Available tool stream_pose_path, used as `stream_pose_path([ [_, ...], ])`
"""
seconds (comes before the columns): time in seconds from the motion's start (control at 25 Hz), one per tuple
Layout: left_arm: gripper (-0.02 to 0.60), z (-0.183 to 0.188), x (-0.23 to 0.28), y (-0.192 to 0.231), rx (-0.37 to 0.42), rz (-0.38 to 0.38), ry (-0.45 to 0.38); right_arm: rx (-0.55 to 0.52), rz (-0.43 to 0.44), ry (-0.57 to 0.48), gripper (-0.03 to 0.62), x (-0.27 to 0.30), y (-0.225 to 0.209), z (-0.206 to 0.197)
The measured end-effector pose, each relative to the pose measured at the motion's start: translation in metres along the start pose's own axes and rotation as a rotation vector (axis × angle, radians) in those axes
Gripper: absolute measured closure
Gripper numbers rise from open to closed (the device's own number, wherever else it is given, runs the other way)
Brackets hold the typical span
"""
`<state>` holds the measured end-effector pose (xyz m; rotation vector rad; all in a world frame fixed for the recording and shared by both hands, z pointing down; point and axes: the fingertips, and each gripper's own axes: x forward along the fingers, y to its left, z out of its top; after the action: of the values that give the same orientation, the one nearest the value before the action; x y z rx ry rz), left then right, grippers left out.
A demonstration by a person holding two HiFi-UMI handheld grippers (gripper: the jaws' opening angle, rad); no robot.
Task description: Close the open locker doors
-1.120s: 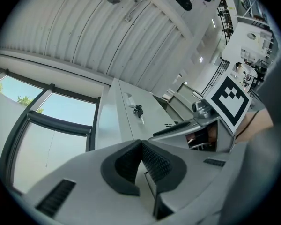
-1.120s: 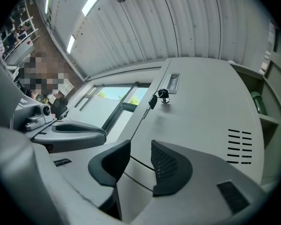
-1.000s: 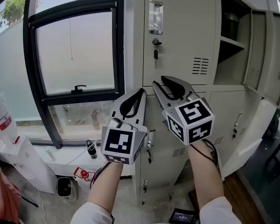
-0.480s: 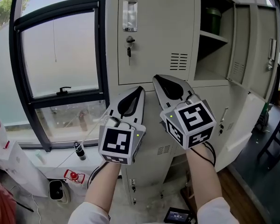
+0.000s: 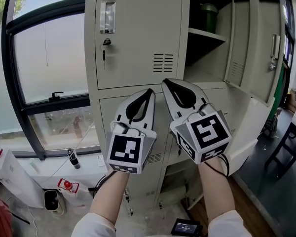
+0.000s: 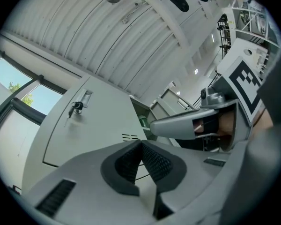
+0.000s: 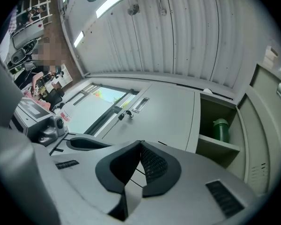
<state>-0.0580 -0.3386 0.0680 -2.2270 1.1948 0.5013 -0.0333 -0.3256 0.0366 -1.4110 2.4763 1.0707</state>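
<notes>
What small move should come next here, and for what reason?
Probably move the right gripper rightward toward the upper open door, to push it shut. Its jaws are together and empty, it points at a closed door, and that open one stands well to its right, untouched.

The closed door (image 5: 138, 33) is blocking the way ahead of me on the left, with a key (image 5: 104, 55) hanging out from its lock. Right of it, the compartment (image 5: 203, 58) is standing open, and only a green jar (image 5: 207, 16) is taking up room at the far back of its shelf (image 5: 207, 36). Further right, the upper open door (image 5: 256, 48) and the lower open door (image 5: 254, 137) are jutting out towards me.
</notes>
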Motion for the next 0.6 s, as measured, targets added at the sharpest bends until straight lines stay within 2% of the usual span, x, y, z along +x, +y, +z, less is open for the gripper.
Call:
stream_pose_path([
  [0.6, 0.554, 0.010, 0.057, -0.107, -0.057, -0.085, -0.051, -0.063, -0.087, 0.033, 0.580, -0.080, -0.085, -0.009],
])
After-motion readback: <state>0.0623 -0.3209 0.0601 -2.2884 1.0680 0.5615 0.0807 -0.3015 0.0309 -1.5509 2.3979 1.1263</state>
